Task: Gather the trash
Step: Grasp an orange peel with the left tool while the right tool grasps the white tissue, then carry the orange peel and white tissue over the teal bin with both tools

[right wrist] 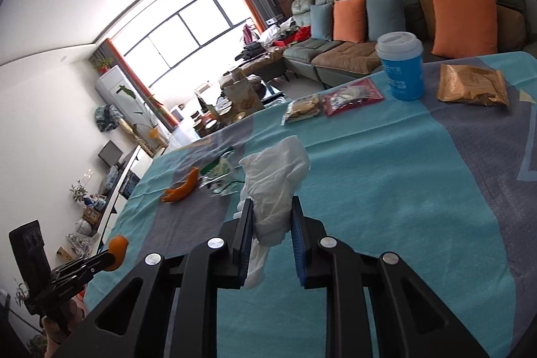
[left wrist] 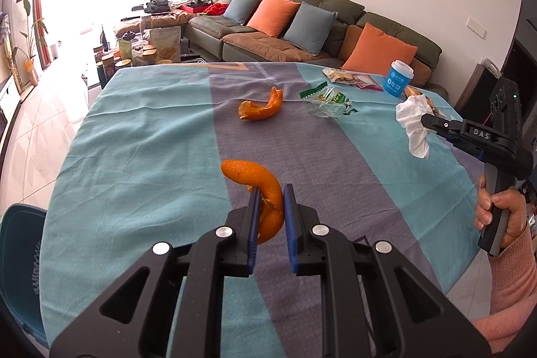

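My left gripper (left wrist: 271, 194) is shut on a curled orange peel (left wrist: 258, 183) and holds it above the blue and grey tablecloth (left wrist: 141, 156). My right gripper (right wrist: 272, 207) is shut on a crumpled white tissue (right wrist: 275, 176), lifted off the cloth; it also shows at the right of the left wrist view (left wrist: 414, 123). A second orange peel (left wrist: 261, 108) and a clear green-printed wrapper (left wrist: 327, 103) lie mid-table. The left gripper with its peel (right wrist: 117, 252) shows at the lower left of the right wrist view.
A blue cup with white lid (right wrist: 401, 66), a brown snack bag (right wrist: 470, 84), a red packet (right wrist: 352, 96) and a biscuit pack (right wrist: 300, 109) lie at the table's far side. A teal bin (left wrist: 20, 264) stands left of the table. A sofa (left wrist: 302, 22) lies beyond.
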{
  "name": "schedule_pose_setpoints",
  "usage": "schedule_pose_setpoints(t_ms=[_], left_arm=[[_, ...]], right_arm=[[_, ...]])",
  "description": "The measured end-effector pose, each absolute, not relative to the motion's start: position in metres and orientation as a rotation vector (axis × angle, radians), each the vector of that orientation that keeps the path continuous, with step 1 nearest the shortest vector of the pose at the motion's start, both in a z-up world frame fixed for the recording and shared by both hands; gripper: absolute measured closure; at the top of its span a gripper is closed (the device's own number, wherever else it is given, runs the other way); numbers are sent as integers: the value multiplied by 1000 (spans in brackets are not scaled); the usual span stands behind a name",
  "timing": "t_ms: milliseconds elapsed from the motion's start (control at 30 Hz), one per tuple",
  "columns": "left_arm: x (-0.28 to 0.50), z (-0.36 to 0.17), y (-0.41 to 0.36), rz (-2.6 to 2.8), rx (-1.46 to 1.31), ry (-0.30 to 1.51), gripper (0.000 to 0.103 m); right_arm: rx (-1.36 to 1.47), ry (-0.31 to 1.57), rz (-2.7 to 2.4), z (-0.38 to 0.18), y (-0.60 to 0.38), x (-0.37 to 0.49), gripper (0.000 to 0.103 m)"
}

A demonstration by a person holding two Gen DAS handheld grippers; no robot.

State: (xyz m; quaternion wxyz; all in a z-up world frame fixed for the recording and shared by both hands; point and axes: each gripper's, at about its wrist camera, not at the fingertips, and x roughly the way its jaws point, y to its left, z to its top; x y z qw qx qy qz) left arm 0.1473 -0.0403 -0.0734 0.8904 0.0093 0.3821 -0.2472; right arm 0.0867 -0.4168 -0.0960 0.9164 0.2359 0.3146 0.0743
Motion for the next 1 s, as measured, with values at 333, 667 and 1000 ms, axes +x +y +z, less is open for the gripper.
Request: schedule_pose_setpoints(t_ms=[333,667,1000], left_arm=[[131,-72,-11,-461,-10,797,89],[113,-67,21,-401,-31,783,89],[104,-65,46,-349,-39,775,89]], right_arm=[[449,649,356,-82,-347,84,83],[410,674,490,-78,-291,88,83],[382,699,570,-77,-255,90,83]])
